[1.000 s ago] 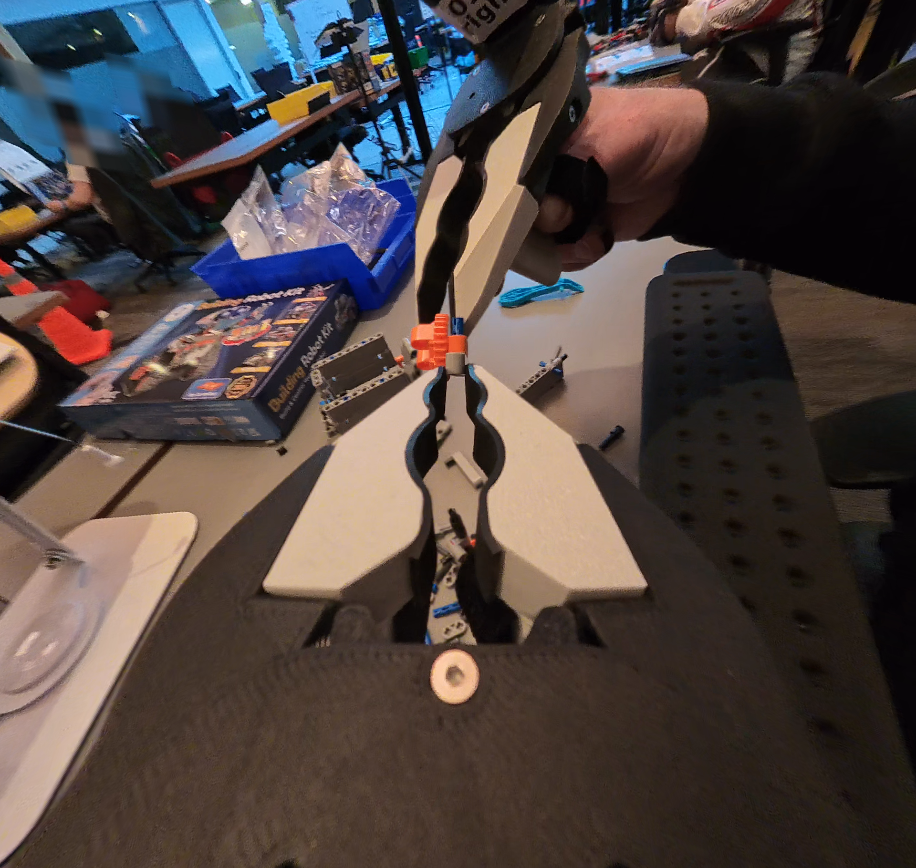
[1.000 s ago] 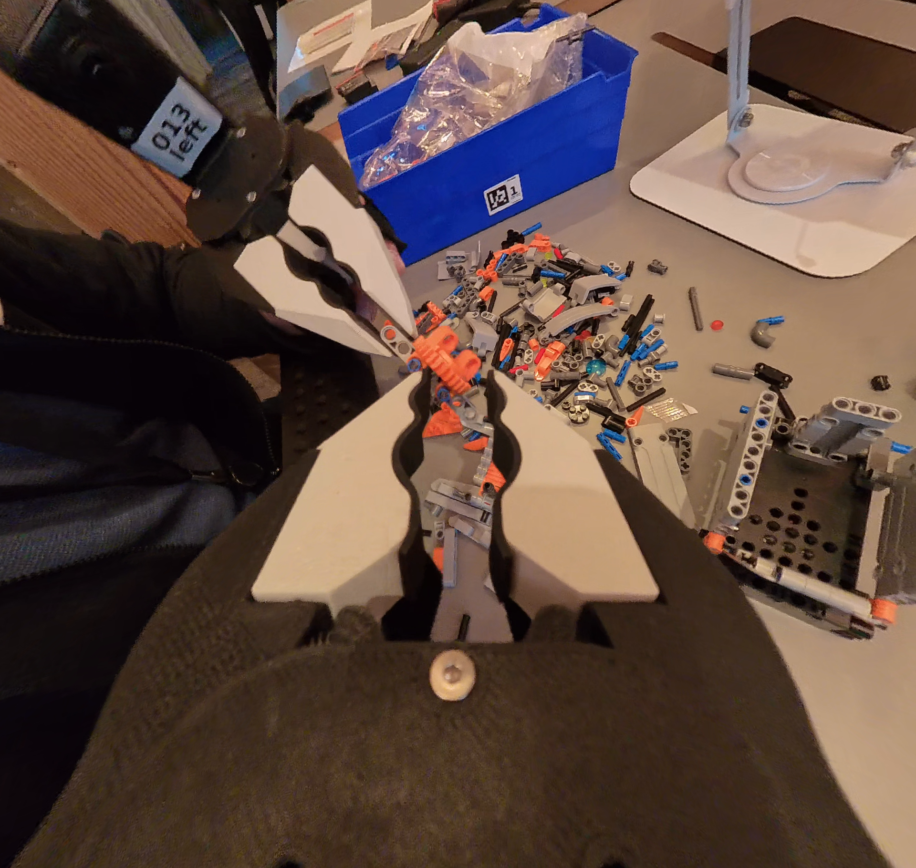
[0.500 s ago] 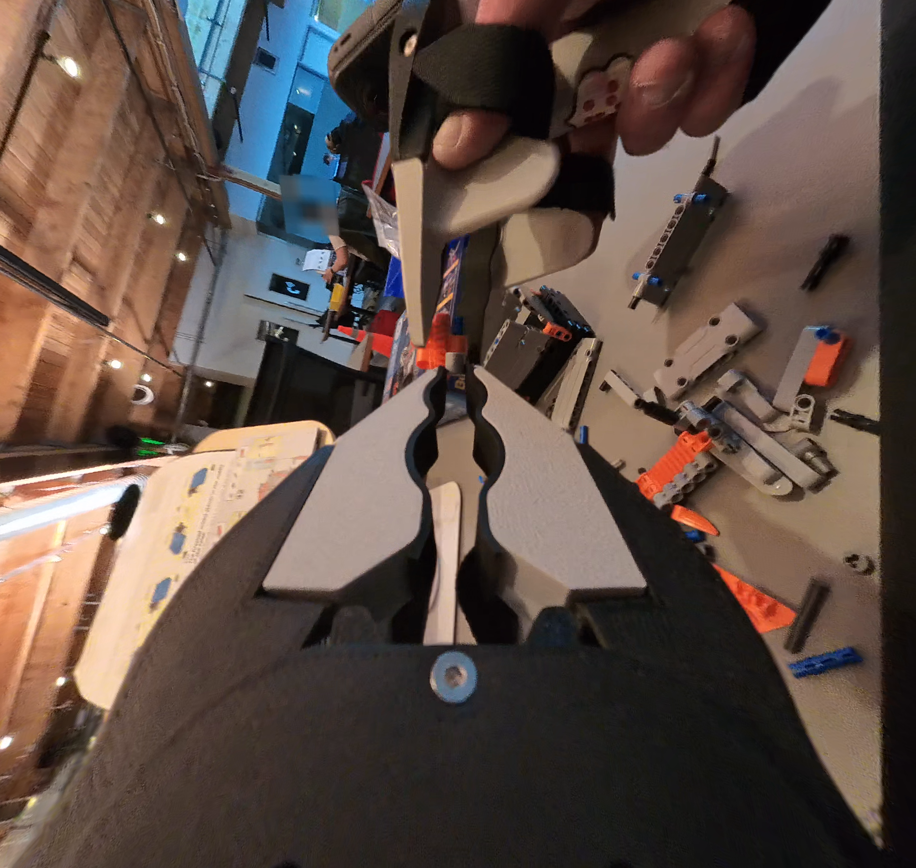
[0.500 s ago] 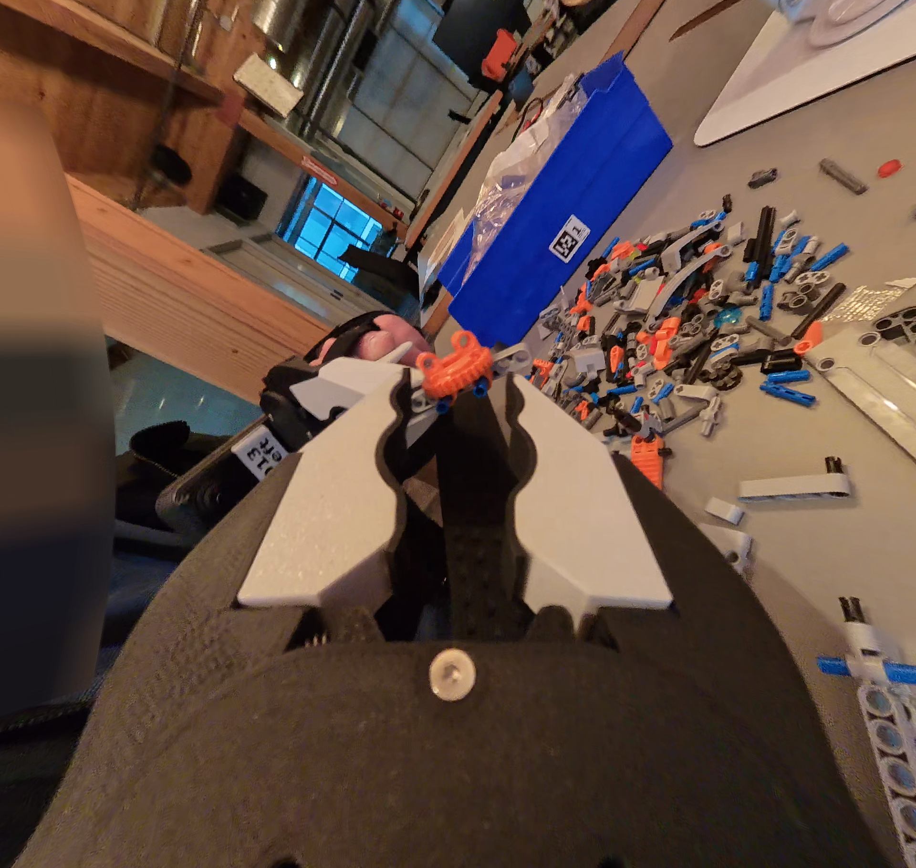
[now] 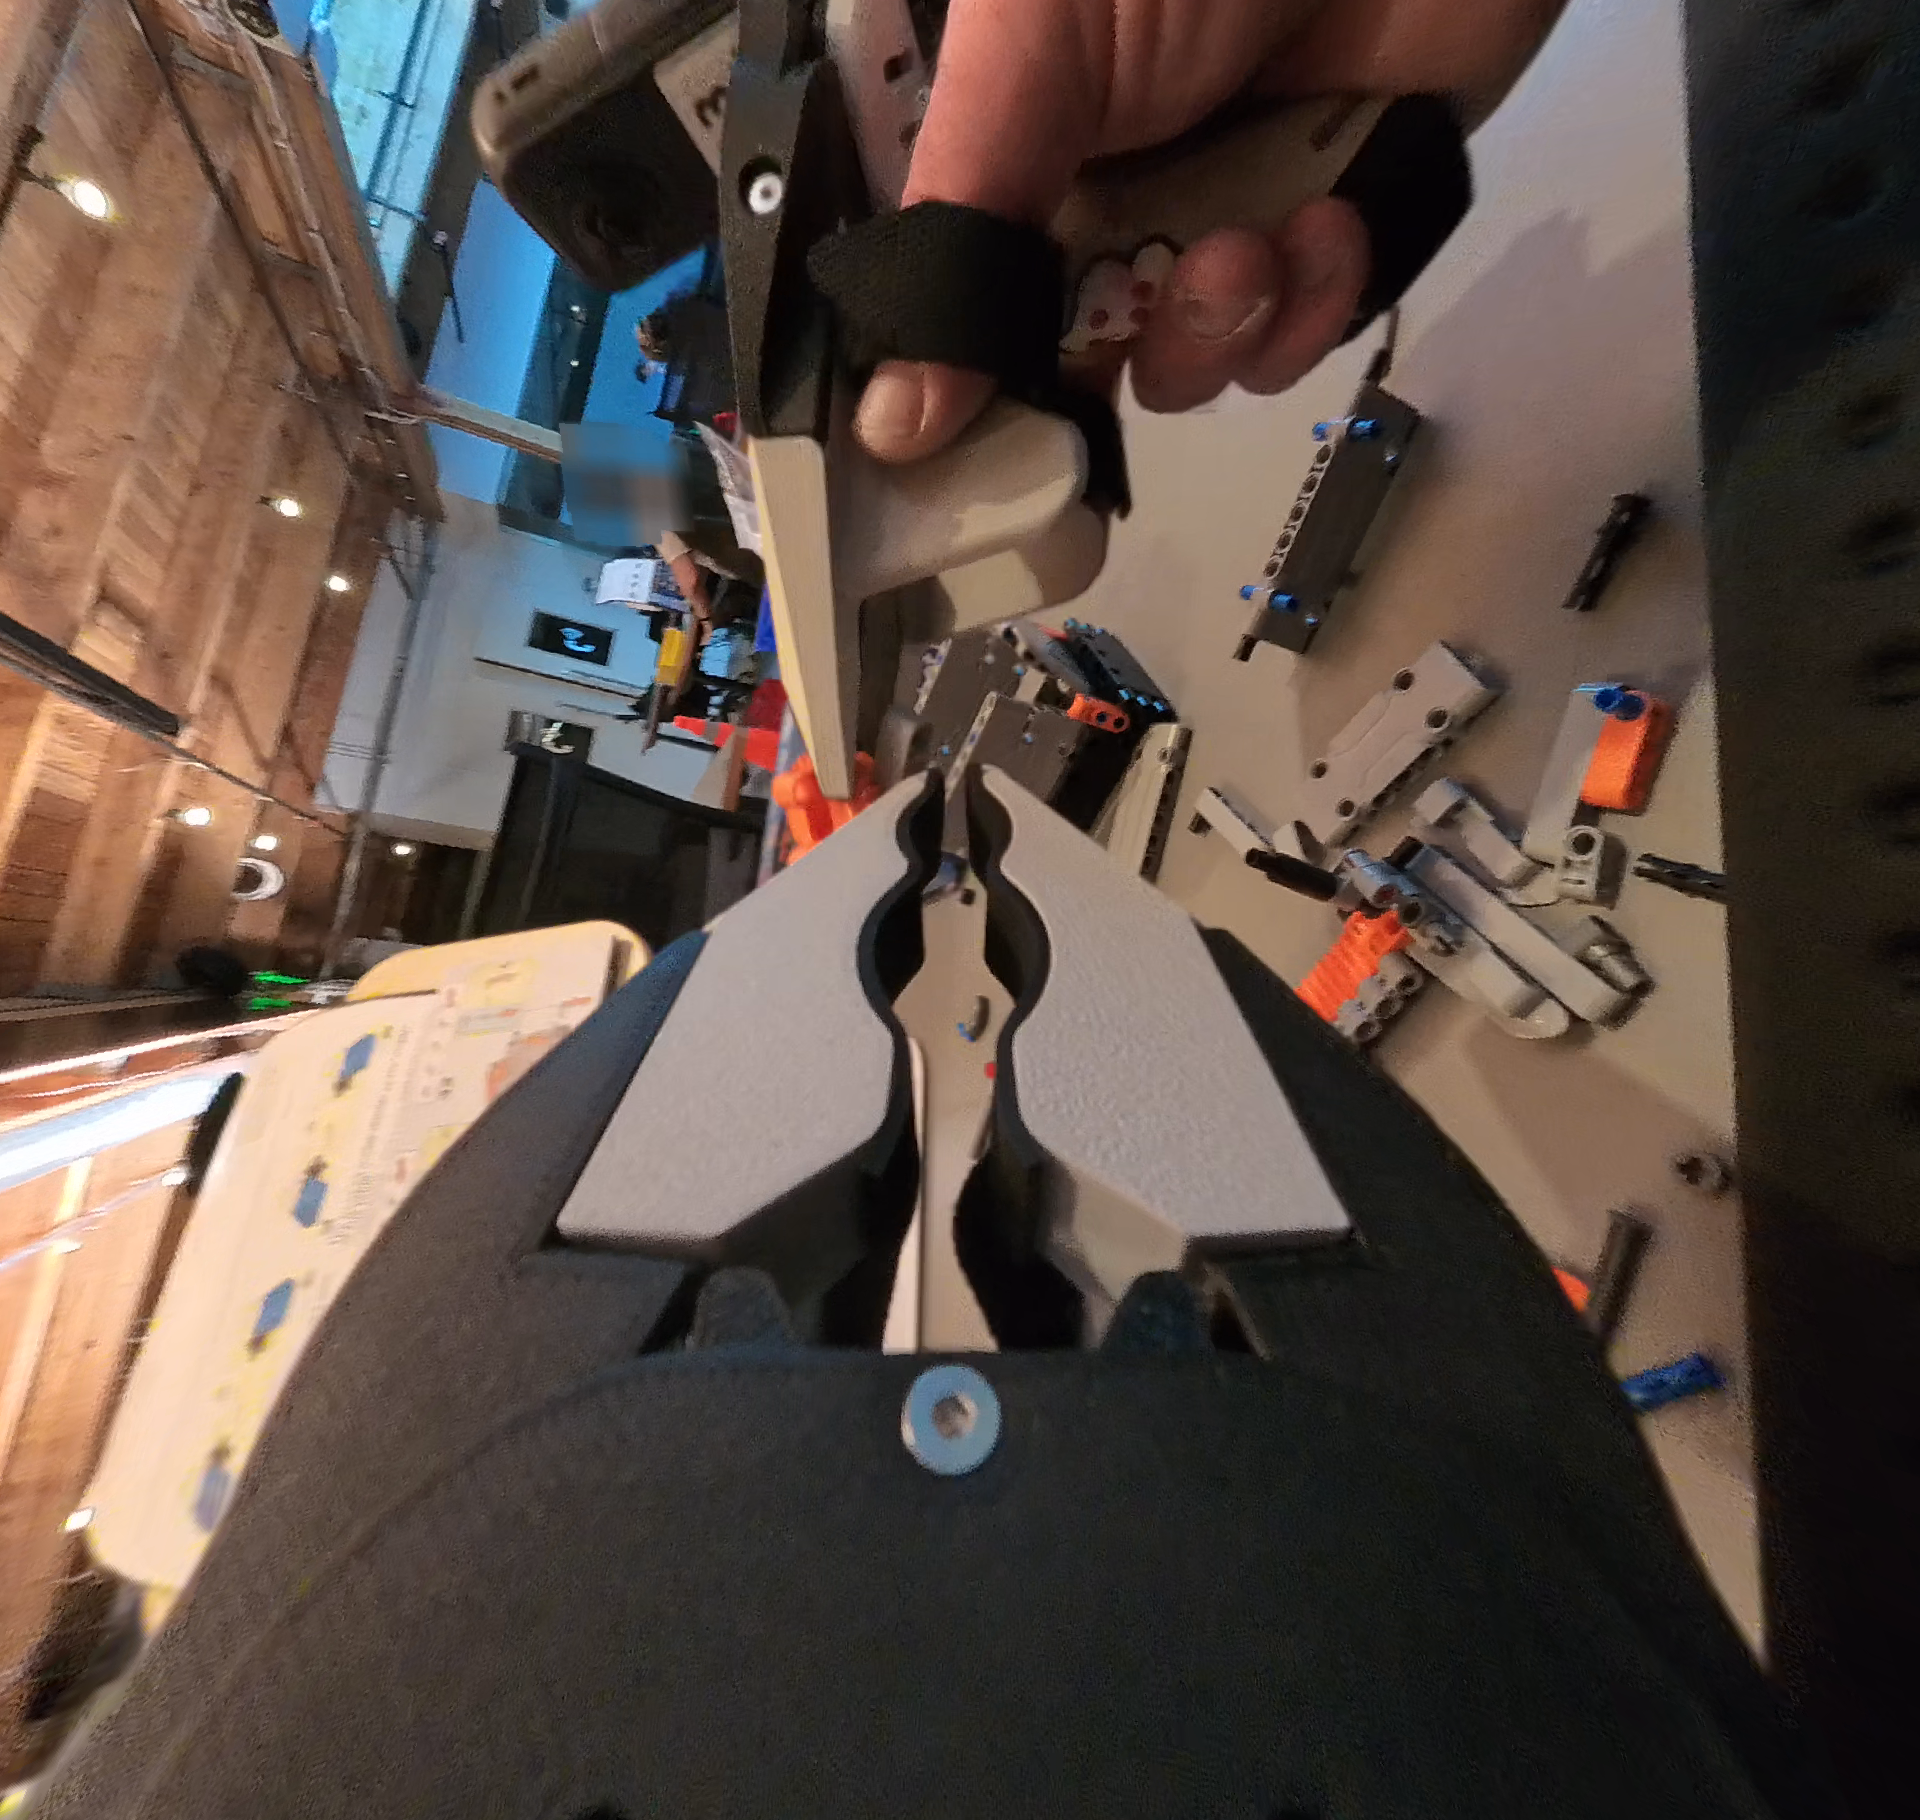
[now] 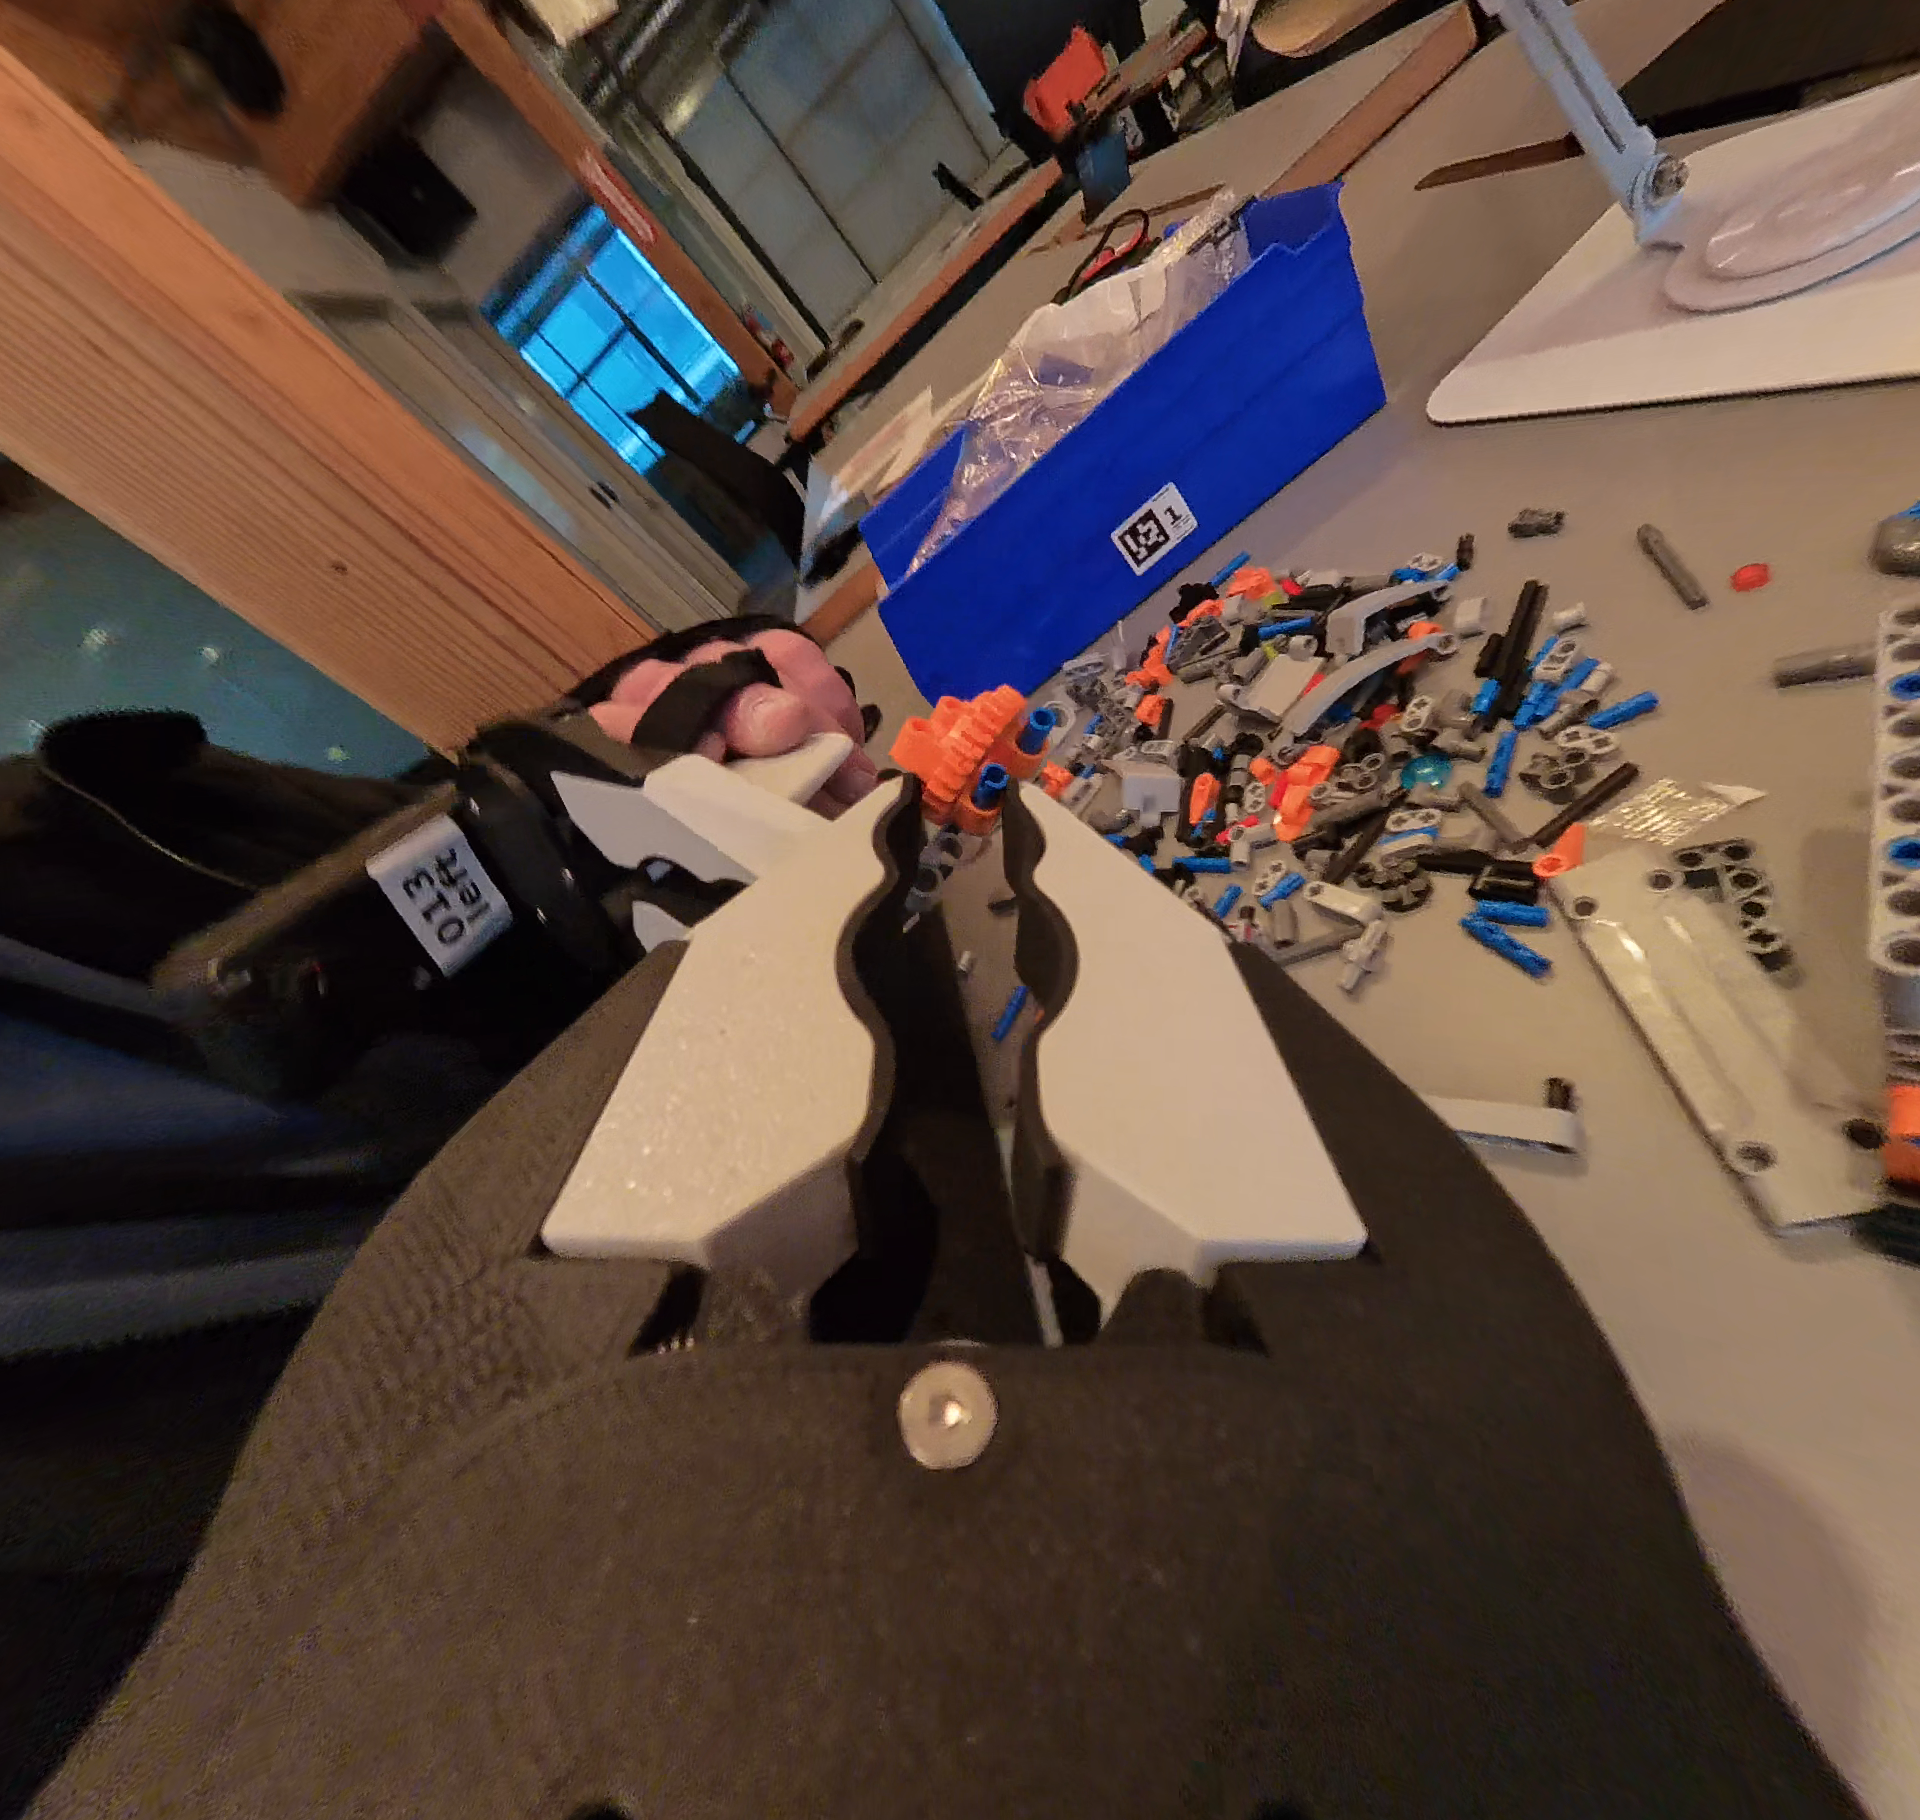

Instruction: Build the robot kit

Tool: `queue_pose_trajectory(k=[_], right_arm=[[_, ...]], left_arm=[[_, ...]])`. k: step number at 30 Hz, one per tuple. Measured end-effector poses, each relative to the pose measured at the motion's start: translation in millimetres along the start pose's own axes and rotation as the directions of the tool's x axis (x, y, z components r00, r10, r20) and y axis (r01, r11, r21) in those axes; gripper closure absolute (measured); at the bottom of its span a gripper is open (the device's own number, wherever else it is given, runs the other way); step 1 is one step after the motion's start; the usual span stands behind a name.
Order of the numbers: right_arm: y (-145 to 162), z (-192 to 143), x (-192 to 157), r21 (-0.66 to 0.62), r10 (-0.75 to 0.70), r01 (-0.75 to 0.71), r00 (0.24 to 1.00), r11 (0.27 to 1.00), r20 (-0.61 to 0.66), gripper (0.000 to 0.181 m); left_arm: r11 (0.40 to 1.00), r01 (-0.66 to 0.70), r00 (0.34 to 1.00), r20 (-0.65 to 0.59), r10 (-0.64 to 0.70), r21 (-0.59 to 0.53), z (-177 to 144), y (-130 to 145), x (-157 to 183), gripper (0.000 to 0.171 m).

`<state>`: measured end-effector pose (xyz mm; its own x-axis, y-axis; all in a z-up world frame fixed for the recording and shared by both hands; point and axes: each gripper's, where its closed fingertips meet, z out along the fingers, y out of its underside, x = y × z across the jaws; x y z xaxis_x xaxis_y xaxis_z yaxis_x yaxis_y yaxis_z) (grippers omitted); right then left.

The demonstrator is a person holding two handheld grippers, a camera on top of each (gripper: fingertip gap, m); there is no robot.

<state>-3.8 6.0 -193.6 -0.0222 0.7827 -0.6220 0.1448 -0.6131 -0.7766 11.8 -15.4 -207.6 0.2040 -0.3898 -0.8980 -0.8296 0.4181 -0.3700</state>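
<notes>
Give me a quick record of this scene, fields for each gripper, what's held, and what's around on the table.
right gripper: shut on orange gear piece with blue pins
left gripper: shut on a thin grey part, tips beside the right gripper's
table: grey
loose parts pile: orange, blue, grey, black pieces
blue bin: behind the pile, holds clear bags

Dim warm indoor light, blurred, warped edges.

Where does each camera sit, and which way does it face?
Left wrist view: on the left tongs, rolled sideways, facing the right tongs and gripping hand.
Right wrist view: on the right tongs, facing the blue plastic bin and the left tongs.
Shared: the small orange toothed plastic assembly.
</notes>
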Motion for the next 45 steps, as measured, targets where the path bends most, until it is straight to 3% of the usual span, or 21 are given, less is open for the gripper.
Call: queue_pose_trajectory(k=[6,8,11,17,22,37,40,45], right_arm=[[6.0,-3.1,-0.3,-0.119,-0.198,0.189,0.978,0.975,-0.064,0.168],[14.3,-3.9,10.1,-0.224,-0.336,0.3,0.93,0.927,-0.15,0.168],[19.5,-1.1,10.6,-0.289,-0.461,0.403,0.871,0.868,-0.17,0.168],[36.5,3.9,20.2,-0.416,-0.626,0.519,0.76,0.747,-0.177,0.168],[44.9,9.3,25.1,-0.428,-0.63,0.524,0.762,0.737,-0.152,0.168],[29.4,19.7,14.8,-0.324,-0.64,0.574,0.753,0.752,-0.154,0.168],[18.5,19.9,10.6,-0.252,-0.595,0.545,0.777,0.8,-0.206,0.168],[2.9,23.3,2.8,-0.037,-0.372,0.375,0.899,0.926,-0.232,0.168]], left_arm=[[0.976,0.219,0.973,-0.077,-0.218,0.002,-9.6,29.3,-6.9,0.169],[0.939,0.344,0.931,-0.124,-0.344,-0.017,-10.4,45.7,-11.7,0.161],[0.879,0.471,0.849,-0.234,-0.474,-0.071,-6.7,63.9,-4.2,0.157],[0.808,0.554,0.698,-0.417,-0.582,-0.199,3.0,80.4,34.8,0.151],[0.774,0.587,0.632,-0.465,-0.621,-0.237,7.3,80.3,47.8,0.151],[0.714,0.679,0.587,-0.457,-0.668,-0.172,5.9,71.2,32.3,0.151],[0.693,0.709,0.584,-0.441,-0.682,-0.133,3.2,66.5,21.6,0.152],[0.698,0.715,0.639,-0.362,-0.678,-0.046,-0.3,54.8,-0.6,0.142]])
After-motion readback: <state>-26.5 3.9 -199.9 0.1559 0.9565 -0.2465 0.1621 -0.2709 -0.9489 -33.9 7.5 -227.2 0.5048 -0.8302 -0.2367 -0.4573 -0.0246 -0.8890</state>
